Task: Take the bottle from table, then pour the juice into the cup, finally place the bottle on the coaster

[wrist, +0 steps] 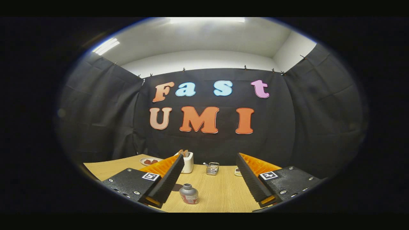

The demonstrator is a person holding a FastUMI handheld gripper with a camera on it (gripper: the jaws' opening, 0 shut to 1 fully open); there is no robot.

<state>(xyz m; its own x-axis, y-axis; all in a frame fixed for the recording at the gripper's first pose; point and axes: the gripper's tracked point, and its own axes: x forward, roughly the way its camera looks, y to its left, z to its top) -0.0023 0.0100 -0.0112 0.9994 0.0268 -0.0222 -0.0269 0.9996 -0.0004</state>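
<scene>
A small bottle with a grey top and a red label stands upright on the wooden table. It is between my fingers, close to the base of the left one and touching neither. A dark round coaster peeks out just behind the bottle, partly hidden by the left finger. My gripper is open wide with nothing between its fingers. A small clear container with a wire-like look sits beyond the fingertips; I cannot tell whether it is the cup.
A white container with brown pieces sticking out stands by the left fingertip. A plate with red food lies at the far left of the table. A small object shows beside the right finger. Black cloth walls close the booth.
</scene>
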